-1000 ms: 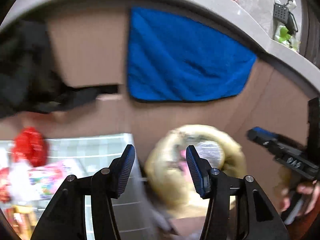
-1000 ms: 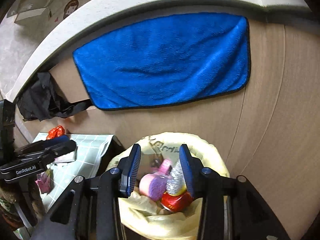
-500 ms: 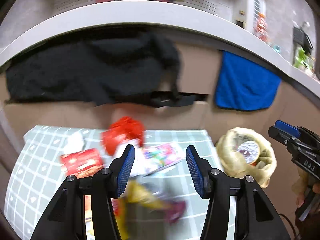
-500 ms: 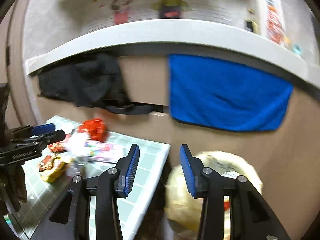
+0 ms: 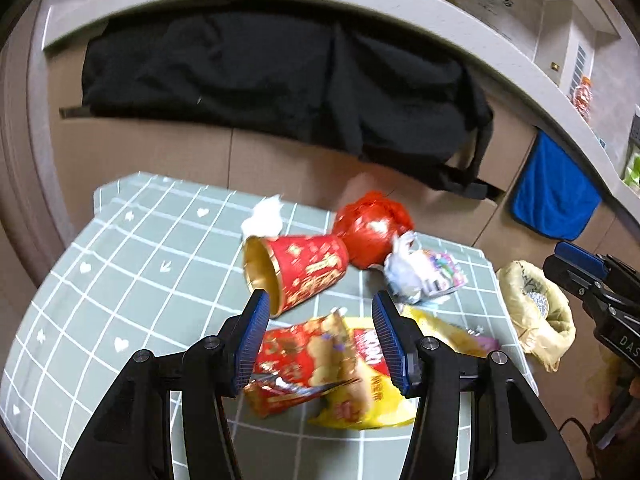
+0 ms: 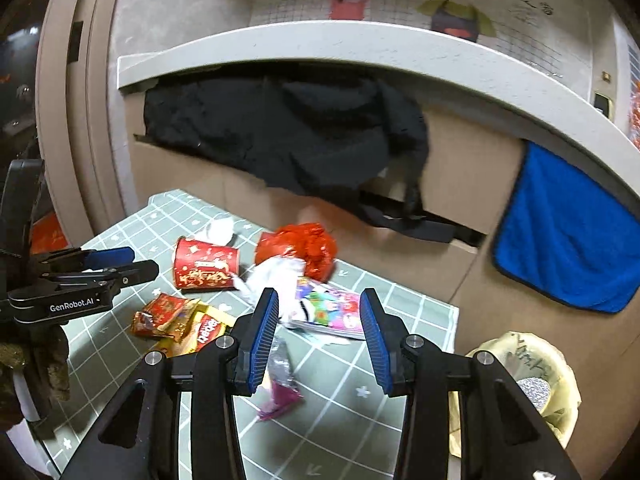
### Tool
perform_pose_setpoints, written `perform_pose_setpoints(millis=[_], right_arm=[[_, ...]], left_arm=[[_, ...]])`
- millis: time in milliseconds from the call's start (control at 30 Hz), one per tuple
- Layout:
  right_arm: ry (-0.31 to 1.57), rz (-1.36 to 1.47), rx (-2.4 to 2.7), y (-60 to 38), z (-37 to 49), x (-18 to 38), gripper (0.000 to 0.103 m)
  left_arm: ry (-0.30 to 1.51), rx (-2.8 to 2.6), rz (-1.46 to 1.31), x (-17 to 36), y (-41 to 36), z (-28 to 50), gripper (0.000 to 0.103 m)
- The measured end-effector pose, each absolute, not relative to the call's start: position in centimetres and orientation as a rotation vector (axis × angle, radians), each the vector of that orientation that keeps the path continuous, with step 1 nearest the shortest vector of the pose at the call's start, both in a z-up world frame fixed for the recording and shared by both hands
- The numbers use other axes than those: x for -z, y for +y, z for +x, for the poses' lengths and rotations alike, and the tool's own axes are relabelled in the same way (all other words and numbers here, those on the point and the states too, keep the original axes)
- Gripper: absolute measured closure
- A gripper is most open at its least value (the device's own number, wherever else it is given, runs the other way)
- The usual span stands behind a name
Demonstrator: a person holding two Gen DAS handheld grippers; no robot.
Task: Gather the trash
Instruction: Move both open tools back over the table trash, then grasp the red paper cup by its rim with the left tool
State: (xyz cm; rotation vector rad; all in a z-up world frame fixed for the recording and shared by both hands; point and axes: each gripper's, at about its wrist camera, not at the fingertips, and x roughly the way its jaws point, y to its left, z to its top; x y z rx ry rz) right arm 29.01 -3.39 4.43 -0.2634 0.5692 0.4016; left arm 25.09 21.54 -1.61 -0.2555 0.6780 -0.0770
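Litter lies on a green checked tablecloth [image 5: 120,280]: a red paper cup [image 5: 308,272] [image 6: 204,270] on its side, a crumpled red foil wrapper [image 5: 372,232] [image 6: 300,246], a white tissue [image 5: 266,216], a colourful packet [image 5: 440,272] [image 6: 328,308], a red snack bag [image 5: 304,352] [image 6: 160,314], a yellow bag [image 5: 360,392] and a pink wrapper [image 6: 280,388]. My left gripper [image 5: 320,300] hangs open above the red snack bag. Open and holding nothing, my right gripper [image 6: 319,296] hovers over the colourful packet. A bin with a yellow liner [image 5: 536,312] [image 6: 520,356] stands right of the table.
A black bag [image 5: 280,80] hangs over the cardboard panels behind the table, under a white ledge [image 6: 320,40]. To the right hangs a blue cloth [image 5: 556,200] [image 6: 568,240]. The table's right edge [image 6: 456,320] borders the bin.
Both views have swung left from the bin and blue cloth to the littered table. Both grippers stay open and hold nothing.
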Motion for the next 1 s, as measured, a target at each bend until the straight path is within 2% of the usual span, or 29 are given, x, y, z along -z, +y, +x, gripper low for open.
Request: perform_pose_setpoints(millis=[133,200,567,633,700,733,767,800,833,1000], right_arm=[[0.611,-0.243,-0.418,-2.9,30.0,-3.5,0.064],[0.626,-0.215,-0.414,-3.6,30.4,-3.1,0.064],[0.775,-0.077,-0.411,-7.6,32.8,1.6,0.063],[0.786,-0.067,-0.415,-7.9,32.9,2.0,0.063],[0.791,-0.063,-0.415,-8.1,33.0,2.4,0.064],[0.792,-0.062,-0.416,-8.2,33.1,2.4,0.064],[0.791,-0.059,-0.420,-8.4,33.3,2.3,0.064],[0.788,-0.057,-0.428,-8.4,33.4,2.1,0.064],[0.782,-0.056,-0.442,-8.4,33.5,1.9,0.064],[0.783,-0.061,-0.509,-7.5,34.5,1.0,0.063]], left_arm=[[0.677,0.111,-0.280,2.5,22.4,25.5,0.045],[0.664,0.124,-0.293,2.9,22.9,25.8,0.035],[0.772,0.166,-0.477,5.1,24.3,33.1,0.035],[0.828,0.153,-0.507,6.0,24.1,34.9,0.040],[0.881,0.140,-0.536,7.1,23.9,36.3,0.062],[0.889,0.154,-0.573,7.4,24.0,36.7,0.064],[0.885,0.170,-0.613,7.5,24.1,36.9,0.077],[0.871,0.175,-0.627,7.2,24.1,36.8,0.094],[0.852,0.161,-0.608,6.7,23.9,36.5,0.101],[0.736,0.134,-0.503,3.3,24.3,33.0,0.102]])
